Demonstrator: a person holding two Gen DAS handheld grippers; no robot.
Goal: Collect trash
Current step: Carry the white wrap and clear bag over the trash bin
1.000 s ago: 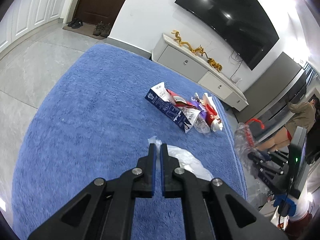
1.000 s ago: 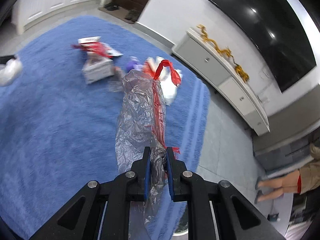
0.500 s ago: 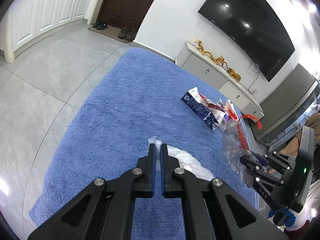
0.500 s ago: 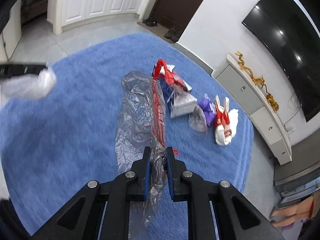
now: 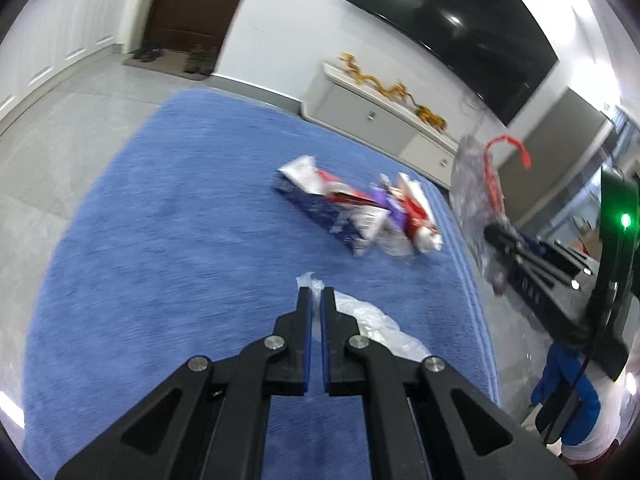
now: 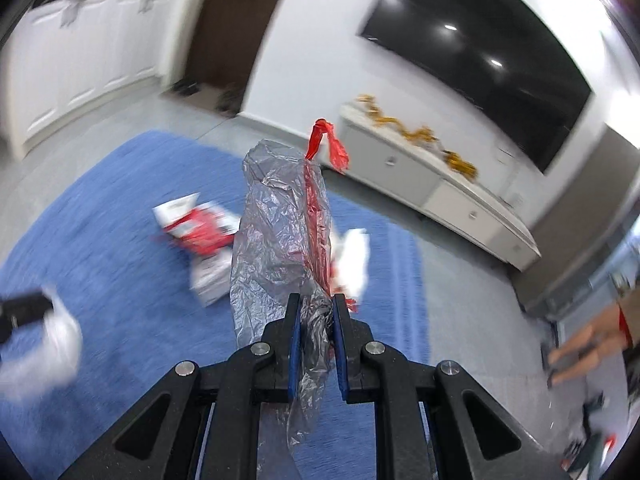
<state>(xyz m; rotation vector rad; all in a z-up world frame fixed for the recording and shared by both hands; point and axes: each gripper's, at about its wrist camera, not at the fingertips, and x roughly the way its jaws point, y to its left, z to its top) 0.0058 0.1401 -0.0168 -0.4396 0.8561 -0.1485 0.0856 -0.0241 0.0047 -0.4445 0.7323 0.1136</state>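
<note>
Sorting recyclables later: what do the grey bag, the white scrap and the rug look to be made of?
Grey bag in the right gripper: thin translucent plastic film, glossy and crinkled, with a red drawstring. White scrap in the left gripper: probably thin clear-white plastic, wrinkled and shiny; blur leaves it open. Rug: blue textile, matte and fuzzy.

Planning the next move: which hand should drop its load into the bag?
Left: its tongs pinch the crumpled white plastic wrapper, while the right tongs hold the grey red-tied trash bag.
</note>
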